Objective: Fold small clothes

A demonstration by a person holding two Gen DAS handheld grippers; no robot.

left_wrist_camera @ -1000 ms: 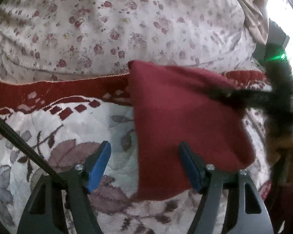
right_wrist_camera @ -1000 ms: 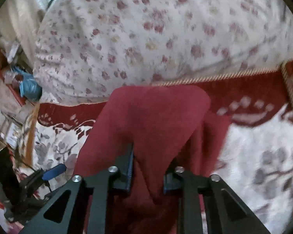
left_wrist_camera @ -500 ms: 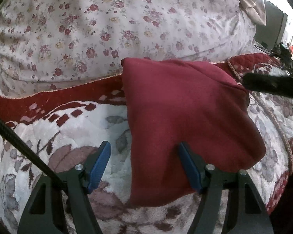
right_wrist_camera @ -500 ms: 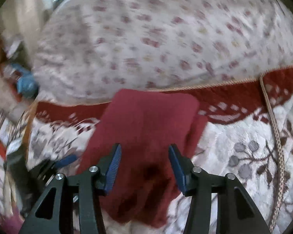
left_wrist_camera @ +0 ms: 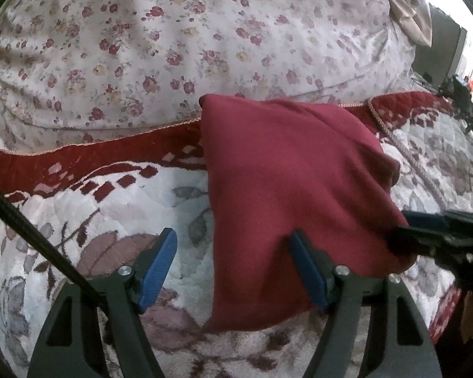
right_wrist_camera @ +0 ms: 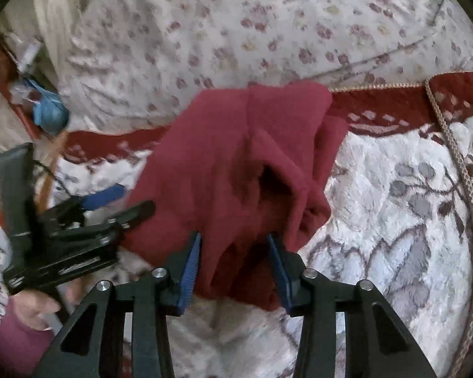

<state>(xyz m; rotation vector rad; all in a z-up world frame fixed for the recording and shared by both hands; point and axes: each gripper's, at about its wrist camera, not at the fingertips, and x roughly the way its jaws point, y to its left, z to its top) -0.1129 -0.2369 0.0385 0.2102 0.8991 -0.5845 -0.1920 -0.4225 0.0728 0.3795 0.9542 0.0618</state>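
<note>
A small dark red garment lies folded on a floral quilt with a red border. My left gripper is open; its right blue finger rests against the garment's near left part, its left finger over bare quilt. In the right wrist view the garment is bunched with loose folds. My right gripper is open, with the garment's near edge between its blue fingers. The right gripper also shows at the right edge of the left wrist view, the left gripper at the left of the right wrist view.
A pale flowered duvet rises behind the garment. A braided cord runs along the quilt at the right. A blue bag and clutter lie off the bed's left side.
My right gripper has let go of the garment, opened, and pulled back, then come in at its near edge. The garment has settled onto the quilt. My left gripper has stayed open.
</note>
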